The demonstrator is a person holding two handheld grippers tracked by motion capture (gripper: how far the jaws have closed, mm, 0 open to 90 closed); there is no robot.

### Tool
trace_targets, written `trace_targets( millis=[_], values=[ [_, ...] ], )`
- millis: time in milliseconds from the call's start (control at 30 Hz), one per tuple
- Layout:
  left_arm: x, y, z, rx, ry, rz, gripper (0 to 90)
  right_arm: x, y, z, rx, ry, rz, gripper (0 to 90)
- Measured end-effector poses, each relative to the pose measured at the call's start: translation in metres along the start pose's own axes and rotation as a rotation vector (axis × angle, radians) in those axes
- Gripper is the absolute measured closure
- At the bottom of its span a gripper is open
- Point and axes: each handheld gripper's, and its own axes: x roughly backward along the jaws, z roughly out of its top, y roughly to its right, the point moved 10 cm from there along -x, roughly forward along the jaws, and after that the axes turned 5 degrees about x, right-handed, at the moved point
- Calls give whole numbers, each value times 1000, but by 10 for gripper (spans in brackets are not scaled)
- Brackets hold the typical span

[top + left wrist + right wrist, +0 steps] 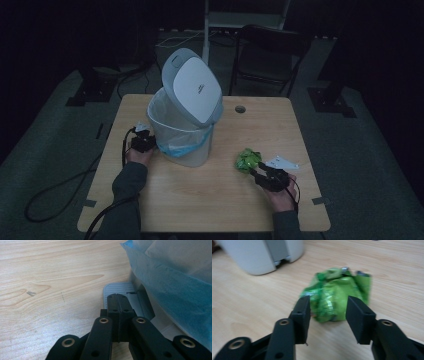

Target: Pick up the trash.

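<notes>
Just ahead of the right gripper point(328, 302), a crumpled green wrapper point(337, 296) lies on the wooden table point(210, 200). Jaws spread, one on each side of the wrapper's near end; pads not pressing it as far as the right gripper view shows. Beyond the wrapper, farther from this gripper, stands the grey bin point(182, 135), lid point(195, 87) tilted up, blue-edged liner point(175, 290) over its rim. Left gripper point(117, 296) at the bin's other side, jaws pressed together, tips over the bin's ridged grey foot pedal point(120, 288). Liner just beside those jaws.
</notes>
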Motion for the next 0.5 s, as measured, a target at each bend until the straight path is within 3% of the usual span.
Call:
trace_targets(
  millis=[267, 367, 500],
  values=[
    [0, 0, 0, 0, 2, 1, 900, -3, -29, 2, 93, 20, 61, 522],
    [0, 0, 0, 0, 1, 0, 900, -8, -29, 2, 131, 1, 24, 560],
    [0, 0, 0, 0, 1, 0, 900, -17, -25, -1, 138, -22, 7, 606]
  ],
)
